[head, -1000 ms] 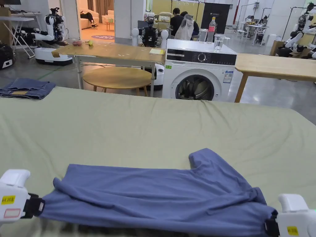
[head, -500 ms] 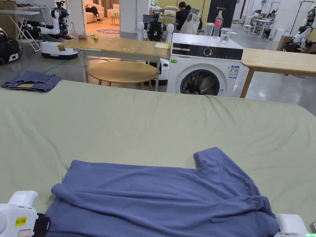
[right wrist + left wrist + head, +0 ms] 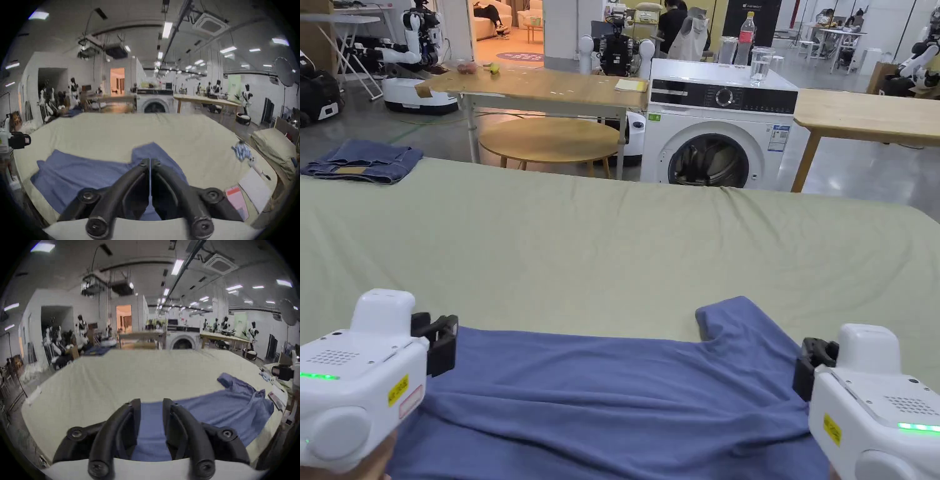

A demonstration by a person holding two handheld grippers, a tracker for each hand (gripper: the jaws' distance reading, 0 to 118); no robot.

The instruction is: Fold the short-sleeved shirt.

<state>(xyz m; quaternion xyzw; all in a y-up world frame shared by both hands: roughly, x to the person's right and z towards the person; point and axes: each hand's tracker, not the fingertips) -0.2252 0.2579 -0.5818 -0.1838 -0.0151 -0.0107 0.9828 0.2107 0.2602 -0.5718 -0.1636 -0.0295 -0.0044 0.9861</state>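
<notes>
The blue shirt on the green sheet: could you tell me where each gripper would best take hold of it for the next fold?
Probably the near hem corners of the blue shirt, coming from the person's side. It lies flat, one sleeve pointing away. The left gripper, jaws apart, and right gripper, jaws nearly closed, hang above it.

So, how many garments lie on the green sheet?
2. The blue short-sleeved shirt lies at the near edge between the left hand-held gripper and the right hand-held gripper. Folded jeans lie at the far left corner. More may lie out of frame.
</notes>
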